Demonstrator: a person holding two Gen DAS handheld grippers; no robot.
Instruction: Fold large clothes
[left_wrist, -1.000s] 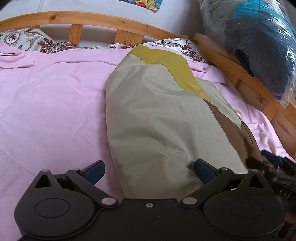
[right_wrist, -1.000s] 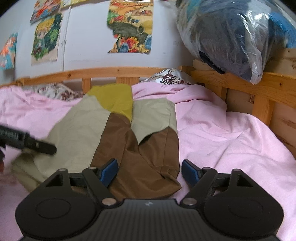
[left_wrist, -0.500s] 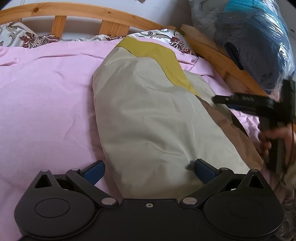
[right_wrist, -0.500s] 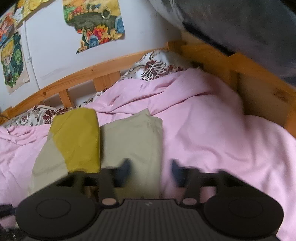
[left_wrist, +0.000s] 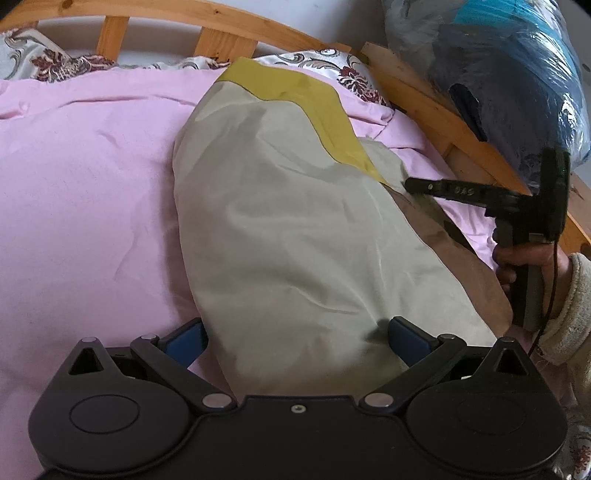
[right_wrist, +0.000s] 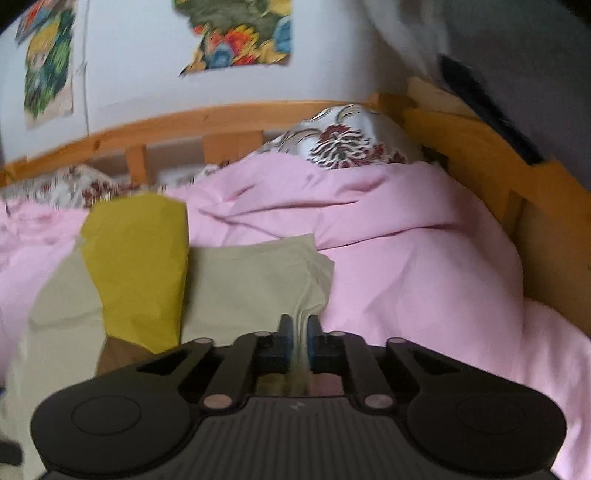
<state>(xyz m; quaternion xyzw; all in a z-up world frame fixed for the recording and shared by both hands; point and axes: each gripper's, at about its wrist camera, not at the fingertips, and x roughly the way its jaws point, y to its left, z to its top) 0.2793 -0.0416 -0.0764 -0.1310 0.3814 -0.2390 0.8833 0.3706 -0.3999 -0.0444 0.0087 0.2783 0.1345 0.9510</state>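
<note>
Large garment (left_wrist: 295, 229), beige with mustard and brown panels, spread flat on pink sheet (left_wrist: 85, 192) of wooden bed (left_wrist: 236, 22). Left gripper (left_wrist: 295, 332) low over near end, jaws wide apart, beige cloth lying between blue pads, not pinched. Right gripper (right_wrist: 299, 332) at far sleeve edge, jaws closing, thin fold of beige fabric between pads, apparently pinched though view blurred. Floral pillow (right_wrist: 343, 144) at headboard. Plastic-wrapped bundle (left_wrist: 517, 74) on side rail.

blur: wall posters (right_wrist: 236, 35) | cut off: plastic bag (left_wrist: 517, 74)
</note>
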